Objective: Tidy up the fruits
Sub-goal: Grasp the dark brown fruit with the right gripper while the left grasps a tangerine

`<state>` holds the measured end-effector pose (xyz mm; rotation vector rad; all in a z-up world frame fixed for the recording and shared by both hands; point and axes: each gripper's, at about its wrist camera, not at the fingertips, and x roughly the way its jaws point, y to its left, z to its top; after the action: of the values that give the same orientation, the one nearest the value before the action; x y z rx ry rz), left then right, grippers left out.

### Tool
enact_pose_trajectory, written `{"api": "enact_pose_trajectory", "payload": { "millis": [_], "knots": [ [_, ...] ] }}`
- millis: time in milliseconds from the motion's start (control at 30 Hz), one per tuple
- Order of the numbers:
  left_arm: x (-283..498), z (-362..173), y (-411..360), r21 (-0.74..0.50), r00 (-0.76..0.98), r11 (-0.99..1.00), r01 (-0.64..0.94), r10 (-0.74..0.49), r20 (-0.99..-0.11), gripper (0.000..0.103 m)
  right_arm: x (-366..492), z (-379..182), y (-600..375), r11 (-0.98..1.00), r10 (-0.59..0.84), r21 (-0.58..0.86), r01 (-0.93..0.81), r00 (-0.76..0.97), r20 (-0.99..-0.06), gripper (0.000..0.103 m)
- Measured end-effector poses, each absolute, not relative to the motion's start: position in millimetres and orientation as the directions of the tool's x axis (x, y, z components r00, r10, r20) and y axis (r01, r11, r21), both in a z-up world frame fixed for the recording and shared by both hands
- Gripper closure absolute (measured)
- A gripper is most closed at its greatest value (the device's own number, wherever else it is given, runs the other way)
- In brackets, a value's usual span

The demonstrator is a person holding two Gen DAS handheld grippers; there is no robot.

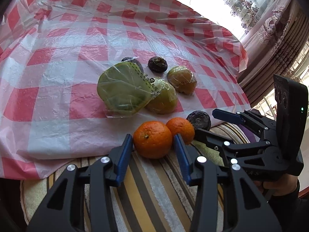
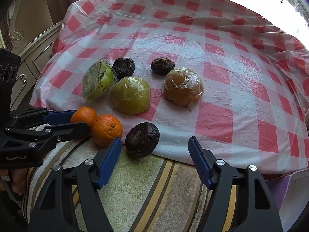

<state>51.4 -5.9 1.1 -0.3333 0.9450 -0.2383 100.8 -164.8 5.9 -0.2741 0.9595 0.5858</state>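
My left gripper (image 1: 153,136) is shut on an orange (image 1: 152,145), its blue pads pressing both sides of the fruit, which rests at the edge of the checked cloth. In the right wrist view the left gripper (image 2: 81,119) clamps that orange (image 2: 84,115) from the left. A second orange (image 1: 181,127) (image 2: 107,129) touches it. My right gripper (image 2: 154,139) is open, and a dark wrinkled fruit (image 2: 142,139) lies between its pads, untouched. In the left wrist view the right gripper (image 1: 205,122) straddles this dark fruit (image 1: 199,118).
On the red-and-white checked cloth (image 2: 212,73) lie two green wrapped fruits (image 2: 96,81) (image 2: 131,98), a brownish wrapped one (image 2: 183,89) and two more dark fruits (image 2: 123,66) (image 2: 162,63). A striped towel (image 2: 154,183) covers the near edge. Curtains (image 1: 270,34) hang to the right.
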Motion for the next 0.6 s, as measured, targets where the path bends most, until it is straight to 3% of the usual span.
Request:
{"api": "enact_pose_trajectory", "payload": {
  "millis": [100,200,233,267,600],
  "knots": [
    [50.9,1.6,-6.4,-0.379,0.568,0.924,0.055,-0.341,-0.749,0.061,103.2,4.5,-162.9,0.811,0.346,0.034,-0.584,0.432,-0.833,0.035],
    [50.4,2.4,-8.0,-0.368,0.571,0.928,0.058,-0.334,-0.75,0.061,103.5,1.1,-160.2,0.798,0.356,0.044,-0.602,0.41,-0.84,0.049],
    [50.1,2.7,-8.2,-0.368,0.573,0.928,0.06,-0.333,-0.749,0.062,102.4,-0.1,-158.6,0.79,0.362,0.048,-0.611,0.402,-0.841,0.062],
    [49.6,2.8,-8.2,-0.368,0.574,0.928,0.06,-0.334,-0.748,0.062,101.4,-1.2,-157.8,0.787,0.361,0.046,-0.616,0.398,-0.843,0.067],
    [41.9,13.4,-10.4,-0.326,0.611,0.943,0.062,-0.294,-0.735,0.062,92.3,14.2,-180.8,0.803,0.41,0.094,-0.589,0.432,-0.803,0.068]
  ]
}}
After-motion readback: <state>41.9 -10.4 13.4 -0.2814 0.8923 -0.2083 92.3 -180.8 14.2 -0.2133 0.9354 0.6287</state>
